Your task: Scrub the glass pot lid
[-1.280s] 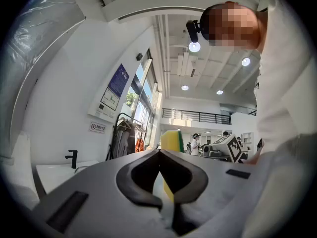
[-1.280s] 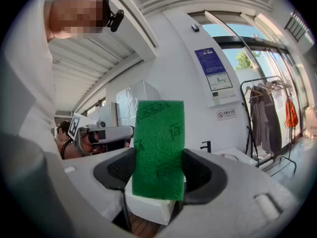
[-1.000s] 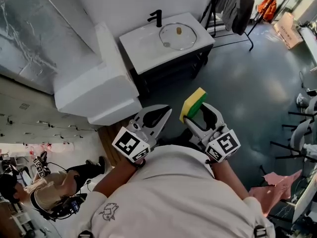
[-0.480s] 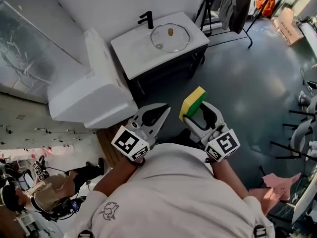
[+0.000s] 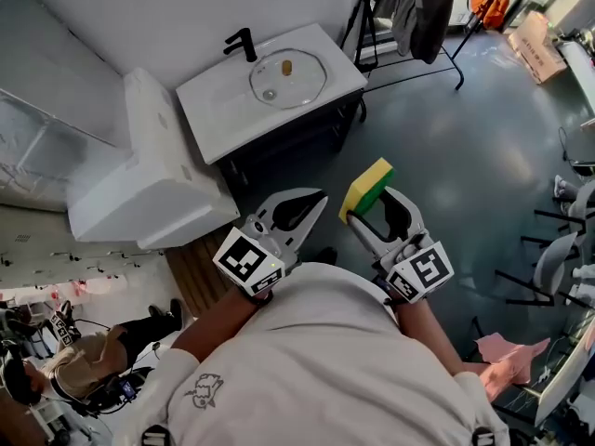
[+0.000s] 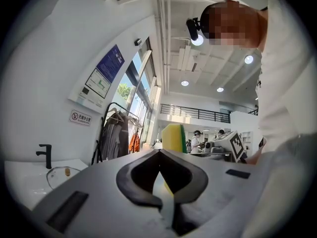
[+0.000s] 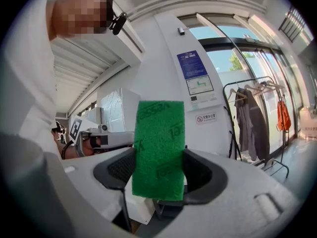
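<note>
Head view: the glass pot lid lies in the basin of the white vanity sink, well apart from both grippers. Left gripper view: the left gripper has its jaws pressed together on nothing. Right gripper view: the right gripper pinches a yellow-green sponge.

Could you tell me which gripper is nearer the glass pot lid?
Left. The left gripper is well short of the lid; the right gripper, holding the sponge, is farther off.
</note>
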A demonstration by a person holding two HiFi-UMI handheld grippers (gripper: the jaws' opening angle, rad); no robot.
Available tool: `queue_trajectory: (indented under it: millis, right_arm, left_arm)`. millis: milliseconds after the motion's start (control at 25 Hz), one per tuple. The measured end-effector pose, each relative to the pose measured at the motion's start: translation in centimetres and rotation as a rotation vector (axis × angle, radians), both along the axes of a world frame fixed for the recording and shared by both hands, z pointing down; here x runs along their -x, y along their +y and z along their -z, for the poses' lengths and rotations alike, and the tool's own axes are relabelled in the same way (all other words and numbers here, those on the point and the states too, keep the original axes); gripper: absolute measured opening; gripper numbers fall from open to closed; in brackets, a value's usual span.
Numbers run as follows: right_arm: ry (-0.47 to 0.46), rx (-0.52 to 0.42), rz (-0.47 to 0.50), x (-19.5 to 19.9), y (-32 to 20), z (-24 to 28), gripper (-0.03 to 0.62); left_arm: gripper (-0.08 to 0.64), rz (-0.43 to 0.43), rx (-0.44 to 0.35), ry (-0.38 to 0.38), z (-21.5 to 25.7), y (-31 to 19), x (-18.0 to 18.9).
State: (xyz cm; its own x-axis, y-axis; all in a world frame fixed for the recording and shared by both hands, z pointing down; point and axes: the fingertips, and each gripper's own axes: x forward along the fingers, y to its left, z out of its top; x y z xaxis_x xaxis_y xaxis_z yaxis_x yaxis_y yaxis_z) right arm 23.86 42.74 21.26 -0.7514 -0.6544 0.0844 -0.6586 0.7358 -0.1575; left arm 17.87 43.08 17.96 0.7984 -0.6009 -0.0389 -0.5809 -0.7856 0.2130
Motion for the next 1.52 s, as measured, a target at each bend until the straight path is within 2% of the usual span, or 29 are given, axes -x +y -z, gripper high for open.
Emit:
queue_trajectory:
  millis: [160, 400, 760, 1040, 1520]
  right_arm:
    - [-0.006, 0.014, -0.015, -2.7, -1.4, -0.8, 0.295]
    - [-0.012, 0.040, -0.051, -4.9, -4.4, -2.2, 0.295]
    - [0.012, 0.038, -0.079, -4.6, -10.2, -2.2, 0.295]
    - [0.027, 0.039, -0.059, 1.3, -18.3, -2.1, 0.295]
    - [0.025, 0.031, -0.044, 13.9, -30.1, -1.6, 0.295]
  left_arm:
    - [-0.002, -0.023, 0.012, -0.017, -0.5, -2.1, -2.8]
    - [-0.002, -0.061, 0.039, -0.023, -1.9, -5.2, -5.1]
    - [-0.002, -0.089, 0.036, -0.002, -1.8, -11.3, -4.7]
    - [-0.002, -0.087, 0.030, 0.004, -1.8, -19.6, 0.9]
    - [-0.002, -0.042, 0.032, 0.000, -1.3, -31.2, 14.3]
